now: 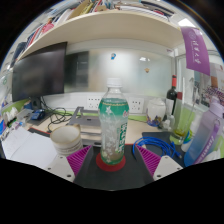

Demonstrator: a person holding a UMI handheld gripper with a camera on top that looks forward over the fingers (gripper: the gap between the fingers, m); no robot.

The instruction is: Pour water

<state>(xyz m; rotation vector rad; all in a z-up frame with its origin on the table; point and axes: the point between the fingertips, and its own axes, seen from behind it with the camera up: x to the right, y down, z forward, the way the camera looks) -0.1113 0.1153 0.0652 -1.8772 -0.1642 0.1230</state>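
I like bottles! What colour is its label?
Green, on the bottle between the jaws, in the gripper view.

One bottle stands on the bench. One white bowl sits to its left. One dark monitor is at the far left. One purple banner hangs at the far right.
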